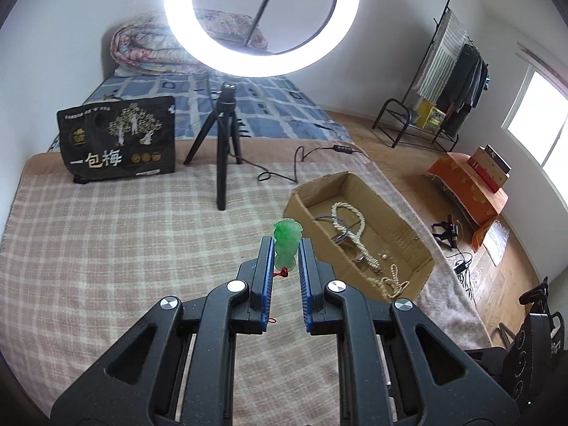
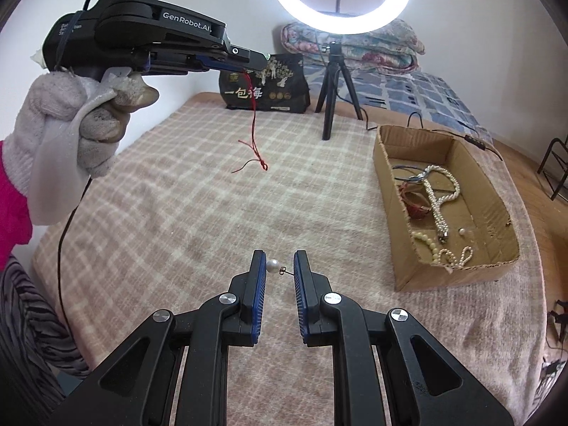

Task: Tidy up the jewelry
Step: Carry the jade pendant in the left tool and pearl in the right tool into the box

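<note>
My left gripper [image 1: 287,248] is shut on a green jade pendant [image 1: 287,241] and holds it up above the plaid blanket; its red cord [image 2: 254,135] hangs below, seen in the right wrist view. The left gripper also shows in the right wrist view [image 2: 262,59], held high at the upper left. My right gripper [image 2: 279,266] is low over the blanket with a pearl earring [image 2: 273,266] between its fingertips; the pearl touches the left pad and the hook reaches the right one. A cardboard box [image 1: 422,266] [image 2: 497,209] holds pearl necklaces [image 2: 440,191], a red bracelet and beads.
A black tripod [image 1: 222,142] with a lit ring light [image 1: 261,21] stands at the far side of the blanket, its cable [image 1: 301,163] running behind the box. A black snack bag [image 1: 117,138] stands at the far left. Wooden floor lies beyond the right edge.
</note>
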